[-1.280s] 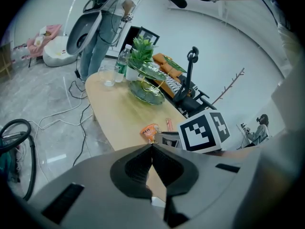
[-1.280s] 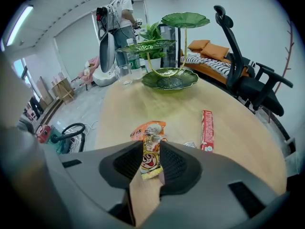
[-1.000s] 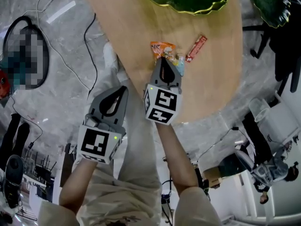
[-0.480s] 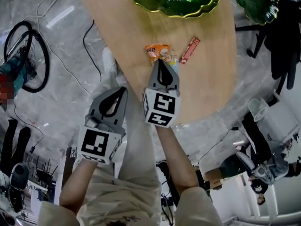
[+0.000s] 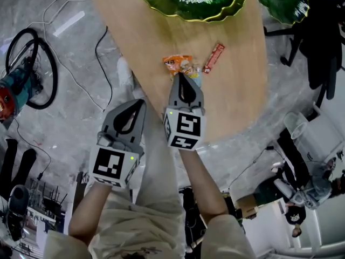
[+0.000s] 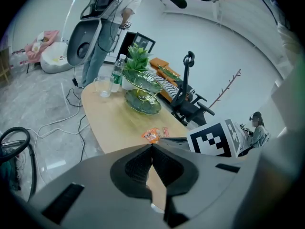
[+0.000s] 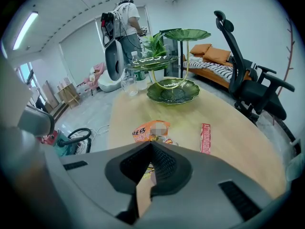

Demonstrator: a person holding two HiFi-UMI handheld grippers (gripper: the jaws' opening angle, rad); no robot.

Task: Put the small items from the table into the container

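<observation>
Both pairs of fingers are pressed together, and nothing is seen pinched. The right gripper (image 5: 183,76) is held over the near end of the surface (image 5: 237,90), just short of the orange packet (image 5: 177,63) and a small wrapper (image 5: 195,74). The left gripper (image 5: 141,102) is held beyond the left edge. Unless the fingers are spread first, the packets may be shoved rather than gripped. A red stick (image 5: 214,57) lies beside them. The green dish (image 5: 215,16) at the far edge is not blocked.
</observation>
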